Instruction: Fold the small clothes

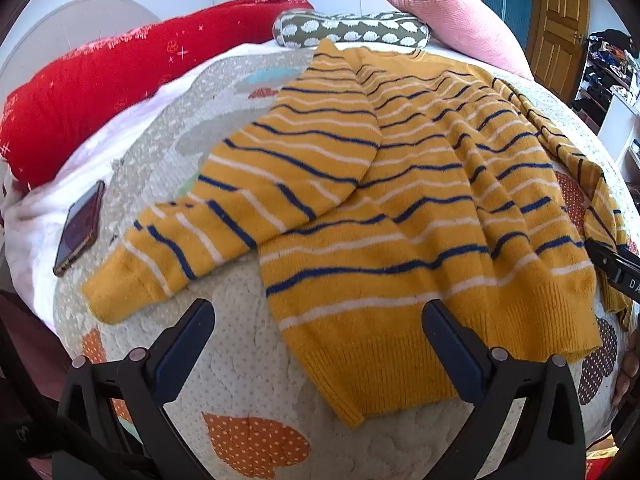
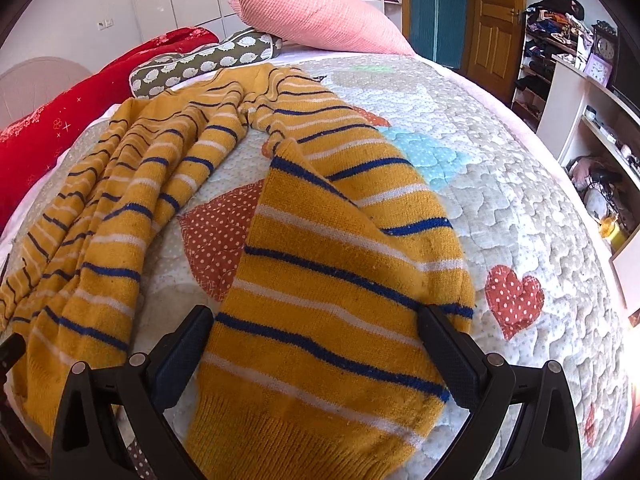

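Both grippers stand with jaws wide apart, clamping nothing. Left gripper (image 1: 318,332): the sweater's (image 1: 400,200) ribbed hem (image 1: 384,364) lies between its fingers, the right finger (image 1: 452,356) over the knit; contact cannot be confirmed. Right gripper (image 2: 316,340): one sleeve (image 2: 340,280) runs between the fingers, its cuff (image 2: 296,432) nearest the camera. Garment lies spread on the quilt (image 1: 248,380), the other sleeve (image 1: 224,216) folded across the body. A phone (image 1: 80,228) rests far left; pink pillow (image 2: 316,20) at the far end.
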The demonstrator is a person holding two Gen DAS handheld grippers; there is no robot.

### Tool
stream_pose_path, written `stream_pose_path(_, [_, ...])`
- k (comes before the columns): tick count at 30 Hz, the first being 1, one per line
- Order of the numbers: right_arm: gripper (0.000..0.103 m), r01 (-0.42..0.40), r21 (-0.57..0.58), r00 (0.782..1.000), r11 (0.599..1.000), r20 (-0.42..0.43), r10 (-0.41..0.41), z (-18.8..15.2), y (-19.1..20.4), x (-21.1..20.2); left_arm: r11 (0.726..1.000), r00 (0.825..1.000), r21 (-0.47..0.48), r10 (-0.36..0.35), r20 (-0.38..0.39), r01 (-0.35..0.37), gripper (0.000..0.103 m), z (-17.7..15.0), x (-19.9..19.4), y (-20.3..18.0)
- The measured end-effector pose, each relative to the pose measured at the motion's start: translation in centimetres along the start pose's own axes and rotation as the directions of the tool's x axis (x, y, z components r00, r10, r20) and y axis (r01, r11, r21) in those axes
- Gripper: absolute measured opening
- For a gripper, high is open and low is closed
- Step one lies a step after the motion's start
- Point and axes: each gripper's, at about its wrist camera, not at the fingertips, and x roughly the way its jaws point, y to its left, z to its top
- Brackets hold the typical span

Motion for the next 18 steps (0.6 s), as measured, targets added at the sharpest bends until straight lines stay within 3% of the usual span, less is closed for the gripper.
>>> stream_pose_path(3, [0.102,0.021,-0.035,1.000,0.999,0.022,-0.021,-1.5,0.9,-1.0,0.998,0.998,-0.036,-0.045,-0.039,0.044,0.103,-1.0,1.1,0.7])
stream_pose_path(10, [0.103,0.077,-0.064,0.996,0.995,0.048,-0.074,-4.8,2.2,-3.0,0.986,0.993,-0.122,-0.113,0.034,0.117,0.103,-3.1,1.0,2.1])
stream_pose_path(18, [0.103,0.101,-0.035,0.992,0.994,0.080,-0.098,-5.9,2.2,-3.5,0.989,0.990,-0.078,-0.124,0.062,0.128,0.103,-4.1,-0.2,1.8])
